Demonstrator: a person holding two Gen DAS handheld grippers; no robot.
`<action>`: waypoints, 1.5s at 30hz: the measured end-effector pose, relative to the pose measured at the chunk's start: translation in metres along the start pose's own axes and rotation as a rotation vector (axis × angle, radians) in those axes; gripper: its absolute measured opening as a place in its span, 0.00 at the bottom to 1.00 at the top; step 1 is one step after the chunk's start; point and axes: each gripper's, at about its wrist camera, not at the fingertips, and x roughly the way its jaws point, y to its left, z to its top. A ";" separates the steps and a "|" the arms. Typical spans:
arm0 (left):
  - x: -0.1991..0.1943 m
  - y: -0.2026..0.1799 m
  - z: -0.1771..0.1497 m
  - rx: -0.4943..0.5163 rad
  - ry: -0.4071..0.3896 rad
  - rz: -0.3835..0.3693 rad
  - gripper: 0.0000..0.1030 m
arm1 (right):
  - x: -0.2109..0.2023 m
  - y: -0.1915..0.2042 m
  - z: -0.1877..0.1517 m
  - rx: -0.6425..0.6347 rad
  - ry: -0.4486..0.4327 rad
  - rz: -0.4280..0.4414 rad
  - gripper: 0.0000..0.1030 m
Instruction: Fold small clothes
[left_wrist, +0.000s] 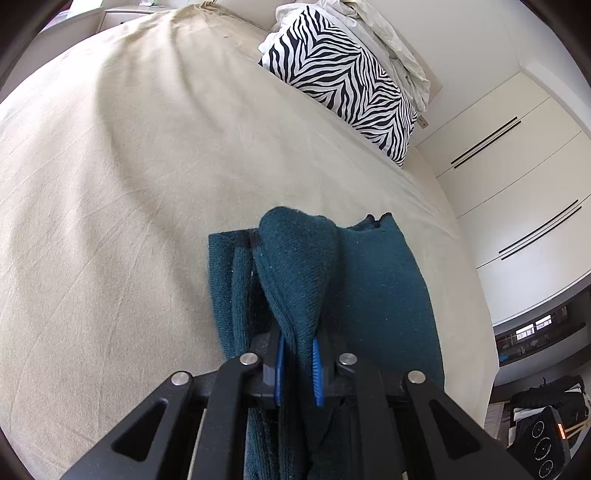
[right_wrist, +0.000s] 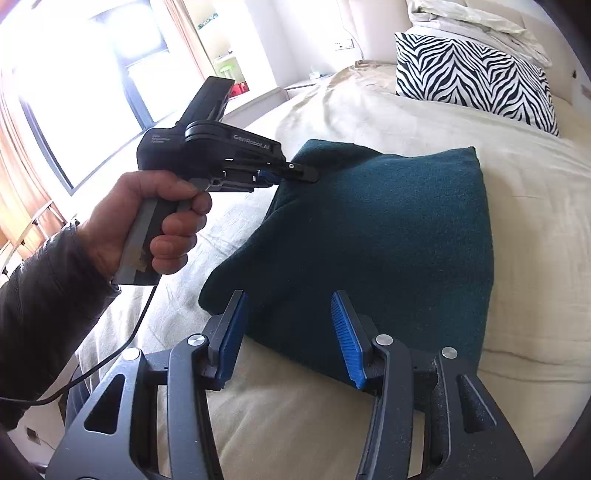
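Note:
A dark teal knitted garment (right_wrist: 376, 236) lies partly folded on the beige bedsheet (right_wrist: 535, 206). In the right wrist view a hand holds my left gripper (right_wrist: 291, 171), which is shut on the garment's far left corner and lifts it off the bed. Seen from the left wrist, a bunched fold of the teal knit (left_wrist: 295, 266) rises from between the blue pads of that left gripper (left_wrist: 297, 354), with the rest of the garment spread below. My right gripper (right_wrist: 291, 332) stands open over the near edge of the garment, nothing pinched between its blue pads (right_wrist: 347, 339).
A zebra-striped pillow (right_wrist: 476, 70) and crumpled white bedding (right_wrist: 476, 18) lie at the head of the bed. White wardrobe doors (left_wrist: 517, 184) stand to the right of the bed. A bright window (right_wrist: 74, 74) is at the left. A black cable (right_wrist: 110, 354) hangs from the left gripper.

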 end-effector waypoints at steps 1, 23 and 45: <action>-0.001 0.002 0.001 -0.007 -0.005 -0.003 0.13 | 0.003 0.000 0.002 0.000 -0.001 0.007 0.44; -0.045 -0.022 -0.093 0.097 -0.091 0.184 0.26 | 0.025 -0.069 -0.011 0.190 0.032 0.021 0.44; -0.073 -0.064 -0.098 0.272 -0.238 0.356 0.33 | 0.001 -0.146 0.017 0.459 -0.034 0.221 0.41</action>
